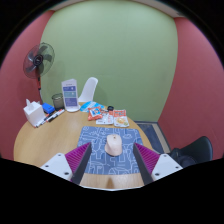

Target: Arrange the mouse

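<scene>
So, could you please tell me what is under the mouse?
The mouse rests on a blue patterned mat on the round table, between the open tongs. The mat beneath it is hidden.

Mouse on mat, between claw fingers.

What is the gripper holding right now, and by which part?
Nothing. The gripper is open; the mouse lies on the blue mat between the fingers, with a gap at each side.

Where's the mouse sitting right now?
In the gripper view, the pale rounded mouse rests on the blue patterned mat on the round wooden table, between and just ahead of the open gripper.
</scene>
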`<state>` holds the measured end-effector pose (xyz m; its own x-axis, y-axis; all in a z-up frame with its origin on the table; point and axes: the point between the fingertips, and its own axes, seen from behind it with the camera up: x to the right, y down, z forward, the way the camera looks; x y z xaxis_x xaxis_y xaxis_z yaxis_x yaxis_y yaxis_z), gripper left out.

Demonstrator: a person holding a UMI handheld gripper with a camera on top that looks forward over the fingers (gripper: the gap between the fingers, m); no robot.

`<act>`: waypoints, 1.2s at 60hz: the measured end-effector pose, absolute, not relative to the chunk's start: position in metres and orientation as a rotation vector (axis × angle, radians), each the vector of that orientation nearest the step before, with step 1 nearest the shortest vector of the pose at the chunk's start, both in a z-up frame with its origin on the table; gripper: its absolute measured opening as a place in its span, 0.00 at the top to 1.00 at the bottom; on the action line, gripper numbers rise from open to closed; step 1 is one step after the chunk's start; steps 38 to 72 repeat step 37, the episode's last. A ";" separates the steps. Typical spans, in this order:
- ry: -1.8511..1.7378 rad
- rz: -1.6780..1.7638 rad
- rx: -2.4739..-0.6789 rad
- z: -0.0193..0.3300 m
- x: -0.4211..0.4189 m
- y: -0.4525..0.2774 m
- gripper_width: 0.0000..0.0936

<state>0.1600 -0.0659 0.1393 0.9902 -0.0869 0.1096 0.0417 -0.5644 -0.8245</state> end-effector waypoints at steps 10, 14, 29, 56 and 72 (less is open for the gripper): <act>0.060 -0.216 -2.135 0.179 0.141 -0.141 0.10; 0.061 -0.226 -2.130 0.187 0.133 -0.166 0.10; 0.058 -0.247 -2.122 0.202 0.114 -0.225 0.10; 0.056 -0.263 -2.113 0.207 0.112 -0.232 0.10; 0.056 -0.263 -2.113 0.207 0.112 -0.232 0.10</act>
